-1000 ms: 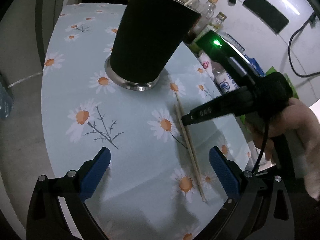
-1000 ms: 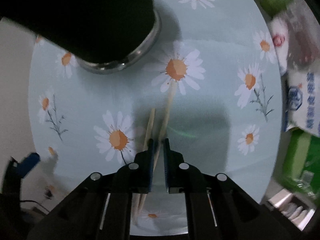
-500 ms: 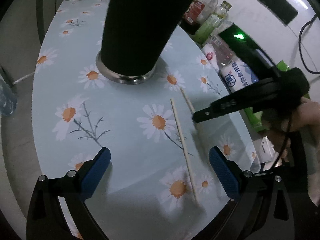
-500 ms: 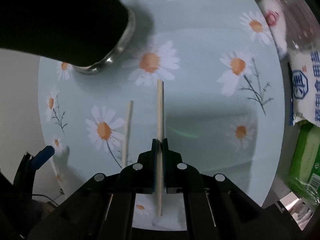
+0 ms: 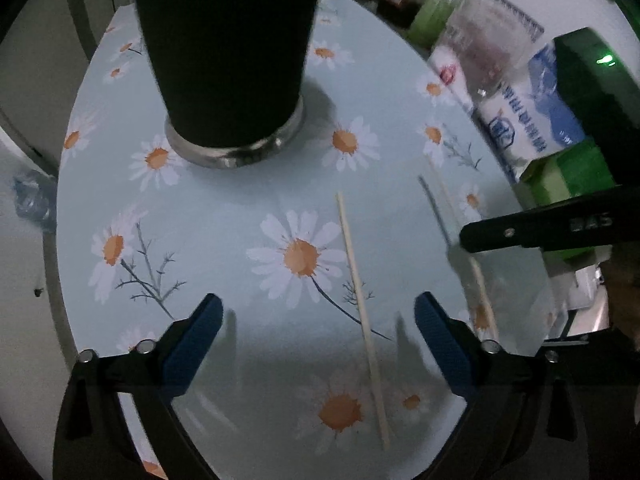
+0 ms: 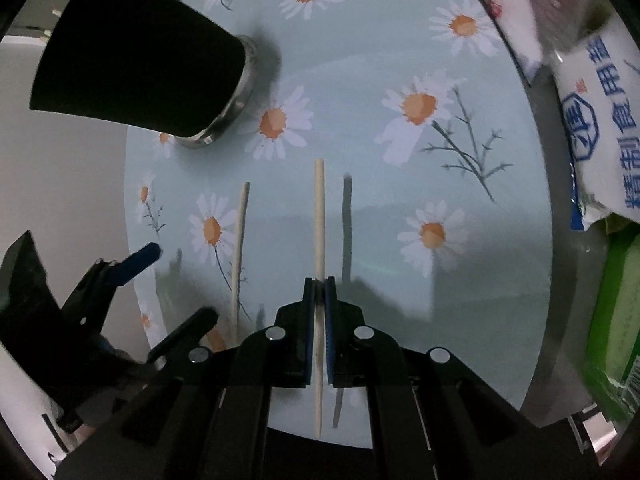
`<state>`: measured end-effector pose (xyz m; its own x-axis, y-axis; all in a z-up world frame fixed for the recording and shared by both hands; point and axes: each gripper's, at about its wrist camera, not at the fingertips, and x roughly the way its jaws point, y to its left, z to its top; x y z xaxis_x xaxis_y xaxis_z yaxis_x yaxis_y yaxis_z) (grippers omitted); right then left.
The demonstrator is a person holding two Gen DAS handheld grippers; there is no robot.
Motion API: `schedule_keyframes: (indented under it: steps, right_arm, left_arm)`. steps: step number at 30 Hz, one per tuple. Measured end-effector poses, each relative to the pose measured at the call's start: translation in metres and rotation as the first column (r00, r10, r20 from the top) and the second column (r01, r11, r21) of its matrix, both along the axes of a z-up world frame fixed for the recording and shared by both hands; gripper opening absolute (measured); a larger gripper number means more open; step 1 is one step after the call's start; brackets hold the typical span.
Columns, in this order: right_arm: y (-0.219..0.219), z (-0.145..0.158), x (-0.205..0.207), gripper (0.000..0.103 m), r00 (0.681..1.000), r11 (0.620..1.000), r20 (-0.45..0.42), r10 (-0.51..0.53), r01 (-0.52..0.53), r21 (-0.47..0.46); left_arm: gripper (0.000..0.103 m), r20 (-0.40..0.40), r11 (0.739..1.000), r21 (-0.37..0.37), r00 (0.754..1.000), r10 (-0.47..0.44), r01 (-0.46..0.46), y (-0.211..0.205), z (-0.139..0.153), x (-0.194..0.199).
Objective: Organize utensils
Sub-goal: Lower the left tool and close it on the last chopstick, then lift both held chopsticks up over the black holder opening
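Note:
My right gripper (image 6: pixel 319 280) is shut on a pale wooden chopstick (image 6: pixel 319 208) and holds it above the daisy-print table (image 6: pixel 360 60), casting a shadow to its right. A second chopstick (image 6: pixel 240 248) lies flat on the table to the left; it also shows in the left wrist view (image 5: pixel 360 304). The tall black cup (image 5: pixel 224 48) with a steel base stands at the far side and also shows in the right wrist view (image 6: pixel 140 56). My left gripper (image 5: pixel 318 328) is open and empty, low over the near table edge, with the lying chopstick between its blue pads (image 5: pixel 196 336).
Salt bags (image 5: pixel 524 120), a green box (image 5: pixel 568 176) and bottles crowd the right edge of the table. A plastic bag (image 5: pixel 32 200) lies off the left edge. The right gripper's black finger (image 5: pixel 552 228) reaches in from the right.
My right gripper has lifted its chopstick off the table and away from the other one. The left gripper has moved closer to the cup and lower.

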<state>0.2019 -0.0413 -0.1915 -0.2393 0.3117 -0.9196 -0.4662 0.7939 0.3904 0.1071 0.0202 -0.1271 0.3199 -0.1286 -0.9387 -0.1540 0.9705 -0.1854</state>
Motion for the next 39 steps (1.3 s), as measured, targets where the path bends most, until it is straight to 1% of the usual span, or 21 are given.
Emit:
schedule_keyframes:
  steps: [3, 4, 6, 7, 8, 10, 15, 18, 20, 21, 22, 23, 24, 26, 28, 33, 36, 39]
  right_arm:
    - [-0.010, 0.002, 0.001, 0.005, 1.000, 1.000, -0.003, -0.004, 0.004, 0.024]
    - [-0.012, 0.003, 0.003, 0.005, 1.000, 1.000, -0.004, -0.004, 0.005, 0.029]
    - [-0.015, 0.004, 0.004, 0.005, 1.000, 0.999, -0.005, 0.002, -0.002, 0.047]
    - [-0.015, 0.000, -0.002, 0.005, 1.000, 0.999, -0.004, 0.005, -0.005, 0.053]
    - [-0.015, 0.001, -0.002, 0.005, 1.000, 0.998, -0.004, 0.010, -0.010, 0.057]
    - [-0.017, 0.002, 0.000, 0.005, 1.000, 0.998, -0.008, 0.020, -0.019, 0.067]
    - [-0.037, 0.013, 0.017, 0.005, 0.999, 0.994, -0.026, 0.046, -0.043, 0.100]
    - [-0.039, 0.012, 0.016, 0.005, 0.998, 0.991, -0.033, 0.061, -0.056, 0.120]
    - [-0.037, 0.009, 0.015, 0.005, 0.996, 0.988, -0.042, 0.078, -0.071, 0.140]
    - [-0.039, 0.010, 0.017, 0.005, 0.996, 0.987, -0.044, 0.082, -0.074, 0.146]
    - [-0.039, 0.009, 0.017, 0.005, 0.995, 0.986, -0.047, 0.086, -0.078, 0.150]
    - [-0.039, 0.008, 0.017, 0.005, 0.994, 0.984, -0.053, 0.093, -0.084, 0.157]
    - [-0.039, 0.008, 0.018, 0.005, 0.993, 0.983, -0.060, 0.100, -0.089, 0.163]
    - [-0.038, 0.006, 0.018, 0.005, 0.991, 0.980, -0.083, 0.107, -0.091, 0.179]
    - [-0.037, 0.005, 0.019, 0.005, 0.988, 0.975, -0.104, 0.117, -0.095, 0.199]
    - [-0.034, 0.006, 0.020, 0.005, 0.984, 0.972, -0.121, 0.130, -0.103, 0.211]
    - [-0.033, 0.008, 0.020, 0.005, 0.984, 0.972, -0.121, 0.129, -0.102, 0.210]
    - [-0.035, 0.011, 0.021, 0.005, 0.986, 0.970, -0.115, 0.122, -0.094, 0.223]
  left_arm:
    - [0.078, -0.036, 1.000, 0.027, 0.999, 0.016, -0.015, -0.007, -0.005, 0.004]
    - [0.073, -0.046, 0.999, 0.026, 0.999, 0.023, -0.022, -0.008, -0.007, 0.006]
    - [0.067, -0.062, 0.999, 0.039, 0.997, 0.040, -0.037, -0.011, -0.008, 0.009]
    - [0.064, -0.072, 0.998, 0.050, 0.996, 0.046, -0.042, -0.012, -0.009, 0.011]
    - [0.057, -0.082, 0.997, 0.058, 0.996, 0.048, -0.043, -0.013, -0.009, 0.013]
    - [0.049, -0.111, 0.996, 0.077, 0.993, 0.048, -0.040, -0.016, -0.010, 0.017]
    - [0.044, -0.172, 0.993, 0.119, 0.984, 0.037, -0.016, -0.026, -0.013, 0.033]
    - [0.041, -0.205, 0.989, 0.145, 0.978, 0.037, -0.007, -0.036, -0.017, 0.041]
    - [0.032, -0.214, 0.989, 0.146, 0.976, 0.044, -0.013, -0.039, -0.017, 0.045]
    - [0.030, -0.219, 0.989, 0.149, 0.974, 0.049, -0.017, -0.040, -0.017, 0.047]
    - [0.024, -0.220, 0.989, 0.148, 0.974, 0.046, -0.013, -0.041, -0.017, 0.048]
    - [0.014, -0.220, 0.989, 0.147, 0.974, 0.046, -0.014, -0.042, -0.018, 0.048]
    - [0.010, -0.218, 0.989, 0.147, 0.974, 0.052, -0.020, -0.045, -0.019, 0.048]
    - [0.007, -0.214, 0.988, 0.149, 0.975, 0.061, -0.029, -0.047, -0.020, 0.047]
    - [0.004, -0.210, 0.990, 0.133, 0.975, 0.076, -0.048, -0.047, -0.020, 0.046]
    - [0.004, -0.200, 0.992, 0.107, 0.975, 0.093, -0.073, -0.049, -0.020, 0.041]
    - [0.004, -0.182, 0.992, 0.086, 0.978, 0.103, -0.088, -0.050, -0.020, 0.038]
    - [0.004, -0.153, 0.993, 0.067, 0.982, 0.108, -0.099, -0.051, -0.013, 0.032]
